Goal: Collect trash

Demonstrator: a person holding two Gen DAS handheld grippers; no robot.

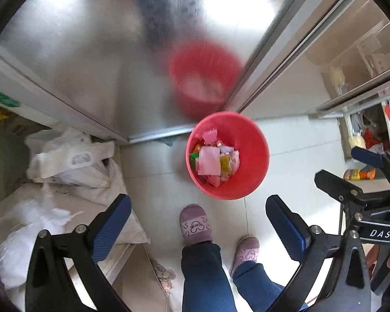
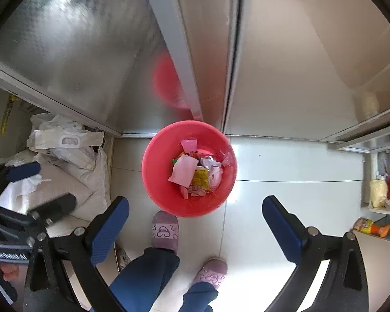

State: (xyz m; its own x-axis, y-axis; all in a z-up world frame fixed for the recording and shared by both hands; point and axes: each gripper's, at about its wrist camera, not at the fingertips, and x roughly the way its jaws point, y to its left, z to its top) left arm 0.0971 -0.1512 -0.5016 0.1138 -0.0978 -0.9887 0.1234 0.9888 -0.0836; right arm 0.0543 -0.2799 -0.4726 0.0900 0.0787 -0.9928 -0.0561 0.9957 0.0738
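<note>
A red round bin [image 1: 249,182] [image 2: 156,182] stands on the pale tiled floor against a steel cabinet. Inside it lie pink paper and several coloured wrappers [image 1: 210,163] [image 2: 187,171]. Both grippers point straight down from above the floor. My left gripper [image 1: 198,200] is open, with nothing between its blue pads; the bin lies just beyond its tips. My right gripper [image 2: 195,202] is open wide and empty, with the bin ahead of it. Each gripper shows in the other's view, the right gripper [image 1: 335,163] at the right edge and the left gripper [image 2: 56,184] at the left edge.
A person's feet in pink slippers [image 1: 195,226] [image 2: 165,230] stand just before the bin. White bags and sacks [image 1: 70,161] [image 2: 65,150] are heaped at the left. An orange bottle [image 1: 358,174] [image 2: 371,227] lies on a ledge at the right, with shelves [image 2: 382,195] beyond it.
</note>
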